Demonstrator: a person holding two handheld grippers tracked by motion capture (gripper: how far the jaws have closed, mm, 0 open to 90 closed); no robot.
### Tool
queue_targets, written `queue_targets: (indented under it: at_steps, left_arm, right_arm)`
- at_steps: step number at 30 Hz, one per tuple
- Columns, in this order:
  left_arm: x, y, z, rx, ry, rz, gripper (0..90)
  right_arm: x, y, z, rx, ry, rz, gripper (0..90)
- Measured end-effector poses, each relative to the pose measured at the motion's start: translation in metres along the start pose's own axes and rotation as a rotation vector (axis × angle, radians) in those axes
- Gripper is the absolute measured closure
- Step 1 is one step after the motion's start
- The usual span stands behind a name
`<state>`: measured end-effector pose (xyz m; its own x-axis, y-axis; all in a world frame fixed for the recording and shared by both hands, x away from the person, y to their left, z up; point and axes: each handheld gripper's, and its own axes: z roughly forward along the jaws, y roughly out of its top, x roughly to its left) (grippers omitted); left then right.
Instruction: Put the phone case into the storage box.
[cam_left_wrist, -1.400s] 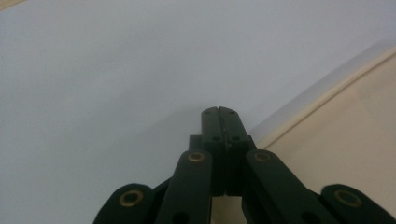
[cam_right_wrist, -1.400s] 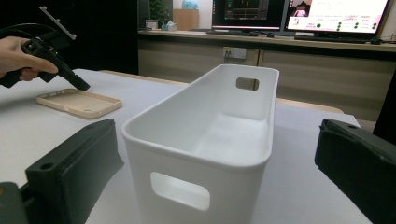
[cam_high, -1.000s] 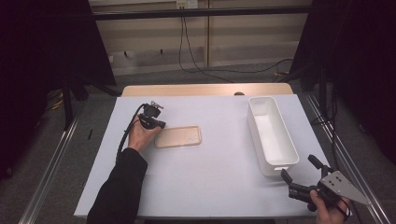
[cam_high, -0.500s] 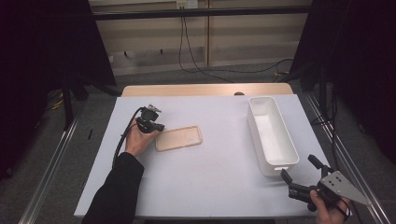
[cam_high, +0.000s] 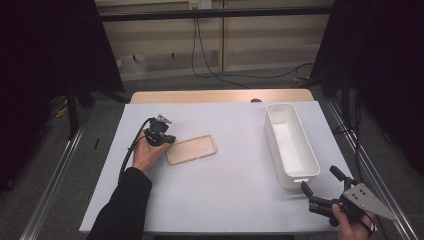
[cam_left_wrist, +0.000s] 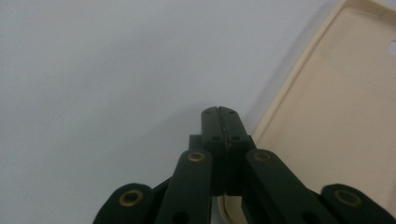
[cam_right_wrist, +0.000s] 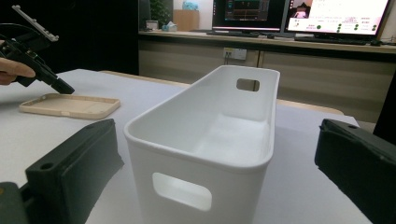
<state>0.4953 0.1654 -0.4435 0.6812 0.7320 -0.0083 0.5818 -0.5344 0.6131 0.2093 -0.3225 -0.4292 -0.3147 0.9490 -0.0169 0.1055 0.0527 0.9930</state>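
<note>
1. A white bin (cam_high: 291, 145) is seen at about 3 o'clock on the white table (cam_high: 230, 200), its long side running from 12 to 6 o'clock; nothing is seen inside it, and a handle slot is cut in each short wall.
2. A beige phone case (cam_high: 192, 149) is laid flat, hollow side up, at about 9 o'clock of the table's middle — well apart from the bin.
3. The left gripper (cam_high: 167, 143) is held by a hand (cam_high: 146, 155) just beside the case's 9 o'clock end; in the left gripper view its jaws are pressed together with nothing between them, the tips (cam_left_wrist: 218, 112) poised over bare table just beside the case's rim (cam_left_wrist: 280, 100). Whether the tips touch the table cannot be told.
4. The right gripper (cam_high: 320, 181) is held at about 5 o'clock, just beside the bin's near end; its jaws are spread wide, one to each side of the bin's near wall (cam_right_wrist: 187, 186), without touching it.
5. Against the earlier high view, the case's 3 o'clock end is angled slightly further from the person and the left sleeve is drawn a little toward 6 o'clock — bin and right gripper are found unchanged.
</note>
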Motion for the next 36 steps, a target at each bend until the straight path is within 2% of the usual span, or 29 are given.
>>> queue_targets:
  at_steps: [2, 3, 5, 6, 13, 14, 16, 19, 22, 24, 36]
  left_arm:
    - [-0.001, -0.001, -0.001, -0.002, -0.002, -0.001, 90.0]
    - [-0.002, -0.002, -0.002, 0.005, -0.003, 0.011, 90.0]
    - [-0.004, -0.003, -0.002, -0.006, -0.006, 0.005, 90.0]
    - [-0.003, -0.003, -0.003, 0.002, -0.009, 0.017, 90.0]
    - [-0.006, -0.007, -0.005, -0.005, -0.017, 0.02, 90.0]
    - [-0.007, -0.008, -0.005, -0.015, -0.019, 0.01, 90.0]
    - [-0.007, -0.009, -0.006, -0.01, -0.016, 0.026, 90.0]
    - [-0.009, -0.013, -0.008, -0.019, -0.033, 0.015, 90.0]
    - [-0.01, -0.013, -0.009, -0.02, -0.033, -0.001, 90.0]
    - [-0.014, -0.013, -0.01, -0.01, -0.027, 0.018, 90.0]
    - [-0.02, -0.018, -0.013, -0.017, -0.034, 0.041, 90.0]
  right_arm:
    - [0.0, 0.0, 0.0, 0.001, 0.001, 0.0, 0.0]
    - [0.0, 0.0, 0.0, 0.001, 0.0, 0.0, 0.0]
    - [0.0, 0.0, 0.0, 0.001, -0.001, 0.0, 0.0]
    - [0.0, 0.0, 0.0, 0.002, 0.0, -0.001, 0.0]
    - [0.0, 0.0, 0.0, 0.001, -0.003, 0.0, 0.0]
    - [0.0, 0.0, 0.0, 0.002, -0.005, 0.0, 0.0]
    - [0.0, 0.0, 0.0, 0.001, -0.005, 0.0, 0.0]
    - [0.001, 0.0, 0.0, 0.002, -0.004, 0.0, 0.0]
    - [0.001, 0.0, 0.0, 0.004, -0.003, -0.002, 0.0]
    - [0.001, 0.0, 0.0, 0.006, -0.002, -0.003, 0.0]
    - [0.0, 0.0, 0.0, 0.005, -0.004, -0.002, 0.0]
